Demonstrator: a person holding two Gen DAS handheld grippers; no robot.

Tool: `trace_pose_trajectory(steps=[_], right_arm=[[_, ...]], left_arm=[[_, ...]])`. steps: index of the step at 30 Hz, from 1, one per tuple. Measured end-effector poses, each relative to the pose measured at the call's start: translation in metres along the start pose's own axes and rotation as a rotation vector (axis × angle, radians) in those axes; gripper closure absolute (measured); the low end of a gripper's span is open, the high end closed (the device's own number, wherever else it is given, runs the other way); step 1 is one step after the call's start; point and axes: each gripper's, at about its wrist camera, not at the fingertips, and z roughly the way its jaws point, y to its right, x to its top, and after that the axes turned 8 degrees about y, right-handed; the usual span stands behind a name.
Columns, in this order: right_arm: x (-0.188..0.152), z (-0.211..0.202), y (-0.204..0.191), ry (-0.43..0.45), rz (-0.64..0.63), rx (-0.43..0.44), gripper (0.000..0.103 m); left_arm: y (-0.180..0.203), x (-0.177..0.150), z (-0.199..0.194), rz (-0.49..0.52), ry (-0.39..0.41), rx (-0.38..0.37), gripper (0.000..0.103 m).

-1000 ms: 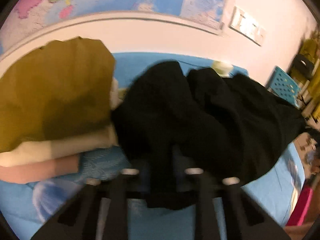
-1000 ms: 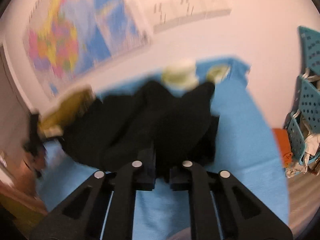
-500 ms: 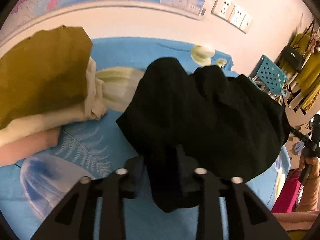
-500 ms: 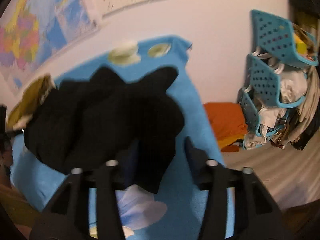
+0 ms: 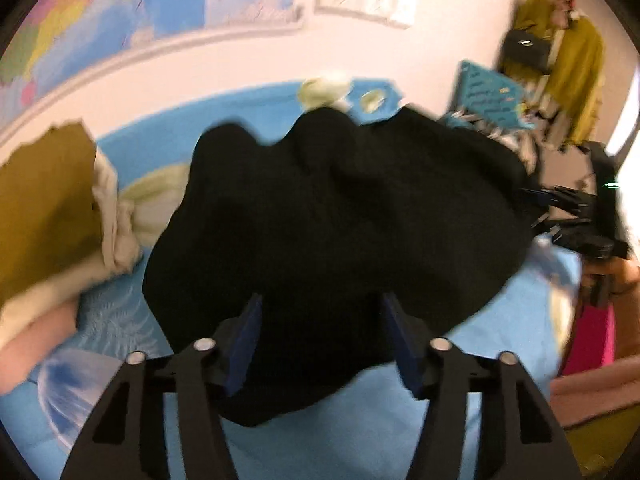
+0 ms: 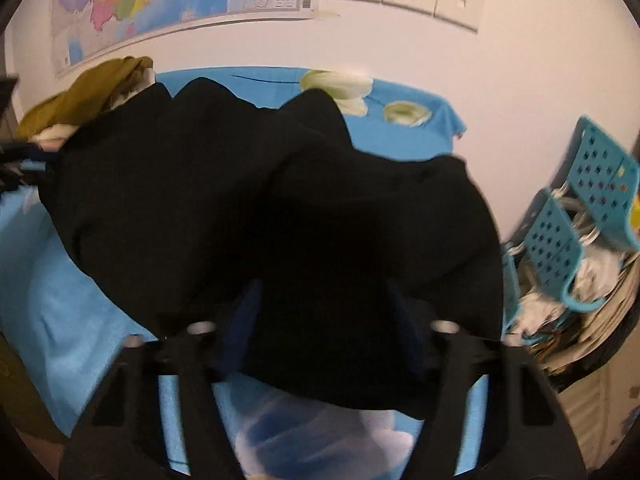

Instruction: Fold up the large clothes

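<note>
A large black garment (image 5: 332, 216) lies bunched on the blue floral sheet (image 5: 400, 432). It also fills the middle of the right wrist view (image 6: 280, 208). My left gripper (image 5: 322, 340) is open, its blue-padded jaws spread wide with the garment's near edge lying between them. My right gripper (image 6: 320, 328) is open too, jaws wide apart, cloth draped over and between them. The right gripper also shows at the garment's right edge in the left wrist view (image 5: 576, 216).
A pile of folded clothes, olive (image 5: 44, 200) on top of cream and pink, sits at the left. It shows at the back left in the right wrist view (image 6: 92, 92). Blue plastic baskets (image 6: 580, 216) with clutter stand right of the bed. The wall with a map is behind.
Both grippers were shut on the black garment and have opened wide, letting it drop onto the sheet. The garment has shifted away from the clothes pile.
</note>
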Motion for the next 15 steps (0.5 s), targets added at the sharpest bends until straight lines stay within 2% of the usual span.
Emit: trace_pose_trajectory(steps=[1,2,3,4,5,6,8,9,10,11,13,15], right_arm=[[0.0,-0.003,0.004,0.008,0.011,0.008,0.1],[0.002,-0.008,0.009,0.026,0.029,0.008,0.101],[0.003,-0.017,0.014,0.048,0.039,-0.007,0.101],[0.006,-0.027,0.015,0.074,0.054,-0.03,0.102],[0.008,-0.04,0.024,0.11,0.081,-0.057,0.102],[0.011,-0.058,0.033,0.165,0.118,-0.089,0.103],[0.014,-0.074,0.05,0.209,0.145,-0.256,0.103],[0.01,-0.073,0.067,0.188,0.205,-0.244,0.103],[0.004,-0.07,0.08,0.174,0.302,-0.16,0.103],[0.0,-0.066,0.083,0.165,0.334,-0.15,0.103],[0.0,-0.059,0.07,0.132,0.253,-0.168,0.102],[0.005,-0.055,0.062,0.146,0.246,-0.13,0.093]], left_arm=[[-0.006,-0.001,0.004,-0.032,-0.002,-0.008,0.057],[-0.011,0.0,0.005,-0.064,0.007,-0.004,0.065],[-0.015,0.001,0.006,-0.08,0.011,0.007,0.069],[-0.018,0.002,0.006,-0.087,0.012,0.022,0.079],[-0.021,0.003,0.007,-0.099,0.005,0.036,0.084],[-0.024,0.003,0.008,-0.116,-0.004,0.036,0.085],[-0.027,0.004,0.009,-0.118,0.0,0.049,0.087],[-0.027,0.004,0.01,-0.115,-0.001,0.053,0.087],[-0.026,0.004,0.013,-0.113,-0.003,0.054,0.086],[-0.025,0.004,0.014,-0.111,-0.003,0.057,0.086],[-0.024,0.006,0.013,-0.093,0.005,0.062,0.085],[-0.025,0.008,0.01,-0.093,0.016,0.063,0.081]])
